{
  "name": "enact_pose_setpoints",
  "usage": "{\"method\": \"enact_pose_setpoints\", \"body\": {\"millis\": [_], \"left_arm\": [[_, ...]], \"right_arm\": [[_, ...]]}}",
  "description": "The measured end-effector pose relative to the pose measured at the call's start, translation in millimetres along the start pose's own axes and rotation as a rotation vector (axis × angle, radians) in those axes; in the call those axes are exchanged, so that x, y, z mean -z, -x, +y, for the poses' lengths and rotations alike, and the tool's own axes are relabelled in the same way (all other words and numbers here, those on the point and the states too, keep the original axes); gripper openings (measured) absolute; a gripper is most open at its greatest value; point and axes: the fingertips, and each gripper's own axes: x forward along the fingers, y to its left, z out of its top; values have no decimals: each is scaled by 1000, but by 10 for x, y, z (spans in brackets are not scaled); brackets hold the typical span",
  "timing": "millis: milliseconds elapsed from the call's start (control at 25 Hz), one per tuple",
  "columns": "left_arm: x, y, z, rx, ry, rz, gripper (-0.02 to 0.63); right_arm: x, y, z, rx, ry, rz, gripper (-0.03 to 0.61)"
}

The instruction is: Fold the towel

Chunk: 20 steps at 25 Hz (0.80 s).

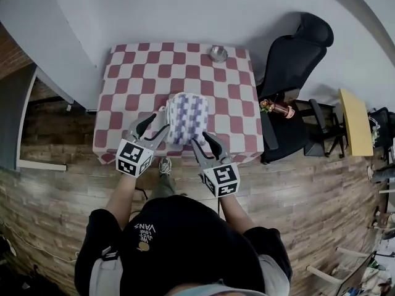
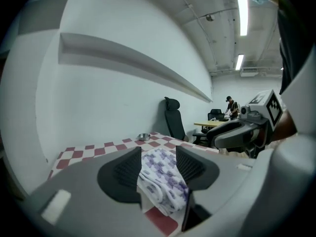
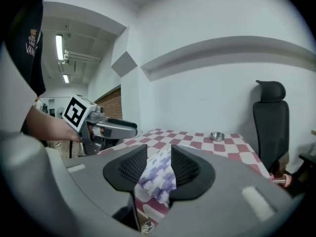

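The fingers (image 2: 124, 174) of the left gripper (image 2: 158, 154) are seen clamped on one near corner of the towel (image 2: 163, 181), and the other near corner is pinched just as firmly in the right gripper (image 3: 159, 154), purple-patterned cloth filling the gap on both sides. From the head view the near edge is held raised off the bench (image 1: 129, 73), close to its front edge, while the far part of the towel is left resting on the checked cloth that covers the bench. So the fold is judged to be under way and not yet finished: both corners are secured and the edge is lifted, but nothing has been laid over and pressed flat. The towel already looks compact, though how many layers it holds cannot be told. Now the count: one towel, two grippers, both occupied with it. One bench is counted, and one small metal bowl (image 1: 218, 53) is spotted near its far edge, well apart from the towel. One black office chair (image 1: 296, 60) is parked beside the bench on the wooden floor.
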Motion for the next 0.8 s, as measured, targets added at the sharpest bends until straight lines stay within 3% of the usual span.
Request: {"method": "enact_pose_setpoints", "body": {"millis": [200,320,560,800], "left_arm": [[-63,322,-299,-35,-5,-43,211],[-63,502,-433,-58,2,-67,136],[-9,807,-665,-98,-1,-86,26],[103,980,-888,-90,-43,-64,3]], "right_arm": [[-29,362,-72,60,-10,-43,45],[24,536,-43,71,-12,-39,7],[86,819,92,59,-6,-37,6],[105,1017,100,83,5,-55,6]]}}
